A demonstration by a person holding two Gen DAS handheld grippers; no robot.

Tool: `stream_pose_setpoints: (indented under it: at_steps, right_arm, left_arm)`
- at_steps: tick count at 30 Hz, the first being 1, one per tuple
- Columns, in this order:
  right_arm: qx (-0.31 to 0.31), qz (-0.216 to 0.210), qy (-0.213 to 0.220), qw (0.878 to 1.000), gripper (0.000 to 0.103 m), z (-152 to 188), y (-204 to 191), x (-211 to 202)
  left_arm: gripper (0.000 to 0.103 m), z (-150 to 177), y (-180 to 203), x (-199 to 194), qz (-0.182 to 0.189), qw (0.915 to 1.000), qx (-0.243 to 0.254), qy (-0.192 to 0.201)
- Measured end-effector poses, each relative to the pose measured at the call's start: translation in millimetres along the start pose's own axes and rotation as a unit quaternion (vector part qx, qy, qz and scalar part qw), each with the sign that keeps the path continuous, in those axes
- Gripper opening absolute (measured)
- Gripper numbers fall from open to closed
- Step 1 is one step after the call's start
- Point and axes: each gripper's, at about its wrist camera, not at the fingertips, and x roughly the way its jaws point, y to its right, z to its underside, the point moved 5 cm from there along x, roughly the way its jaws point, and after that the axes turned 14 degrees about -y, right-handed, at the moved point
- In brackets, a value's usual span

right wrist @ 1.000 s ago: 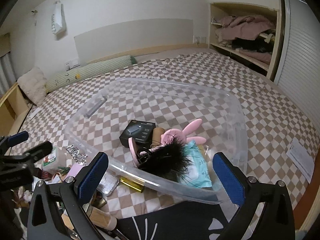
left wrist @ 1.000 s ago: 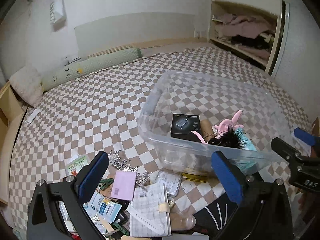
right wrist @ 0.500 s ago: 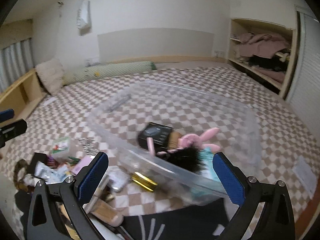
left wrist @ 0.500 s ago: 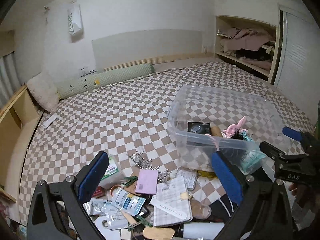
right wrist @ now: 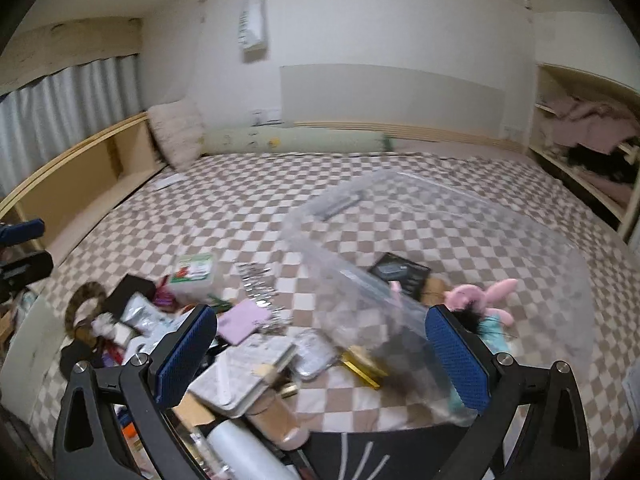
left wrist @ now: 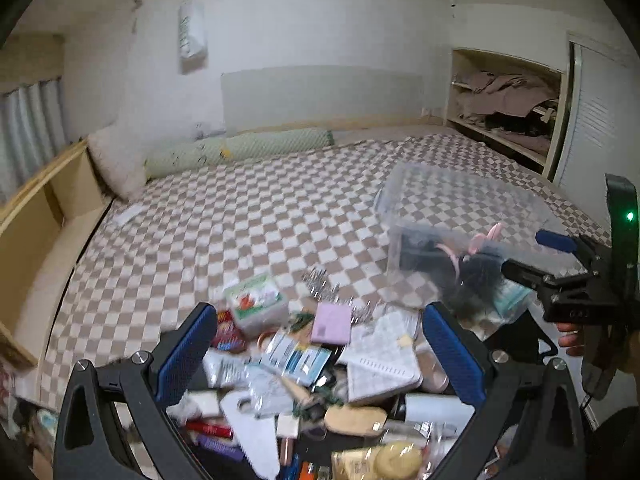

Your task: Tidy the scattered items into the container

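Overhead, both grippers, left (left wrist: 320,356) and right (right wrist: 322,354), hang wide open and empty above a heap of clutter (left wrist: 320,368) on the checked bed (left wrist: 224,216), beside a clear tub (right wrist: 460,248).

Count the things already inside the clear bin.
4 visible: a black box at the back, a pink bunny toy right of it, a black feathery thing in front, a teal packet beneath. The bin is blurred; more may hide.

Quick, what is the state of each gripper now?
Left gripper: open, holding nothing.
Right gripper: open, holding nothing.
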Motion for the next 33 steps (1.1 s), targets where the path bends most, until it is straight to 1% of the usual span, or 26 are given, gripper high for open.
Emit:
stream_pose_setpoints:
  at_steps: [2,4,9,12,14,19,21,24,27,30,33]
  right_arm:
    - [-0.011,-0.021,-0.008,1.000,0.103,2.1,-8.4,0.5]
    - [-0.020,-0.033,-0.020,0.999,0.103,5.1,-15.0,2.9]
    - [-0.072,-0.018,-0.047,0.996,0.103,21.4,-31.1,7.8]
    - [-0.102,0.002,-0.066,0.993,0.103,35.2,-38.6,14.7]
    - [-0.121,0.015,-0.081,0.989,0.103,45.6,-43.7,21.5]
    - [-0.148,0.013,-0.136,0.979,0.103,71.1,-49.4,44.4]
    - [-0.152,0.034,-0.149,0.977,0.103,77.9,-49.1,55.8]
    - [-0.154,0.039,-0.172,0.972,0.103,86.1,-49.1,70.5]
    - [-0.161,0.038,-0.192,0.967,0.103,93.9,-54.3,82.0]
    - [-0.195,0.051,-0.196,0.960,0.103,100.5,-65.6,91.1]
    - [-0.236,0.075,-0.193,0.950,0.103,106.0,-75.8,98.5]
  left_arm:
    - [0.103,12.1,-8.2,1.0,0.005,0.9999,-0.003,-0.014]
    - [0.103,25.3,-17.0,2.6,0.006,0.9996,-0.008,-0.026]
    - [0.103,59.5,-42.5,13.8,-0.010,0.9979,-0.028,-0.057]
    - [0.103,83.1,-62.2,29.1,-0.017,0.9941,-0.052,-0.094]
    - [0.103,102.7,-80.1,42.3,-0.023,0.9884,-0.080,-0.127]
    - [0.103,144.3,-114.0,63.7,-0.035,0.9731,-0.139,-0.180]
    - [0.103,161.1,-123.5,70.6,-0.032,0.9669,-0.159,-0.197]
    - [0.103,179.1,-130.2,76.9,-0.044,0.9618,-0.164,-0.214]
    - [0.103,196.9,-131.0,86.6,-0.045,0.9555,-0.171,-0.236]
    - [0.103,210.7,-129.2,99.3,-0.034,0.9484,-0.179,-0.259]
    - [0.103,213.9,-126.7,107.2,-0.035,0.9459,-0.178,-0.269]
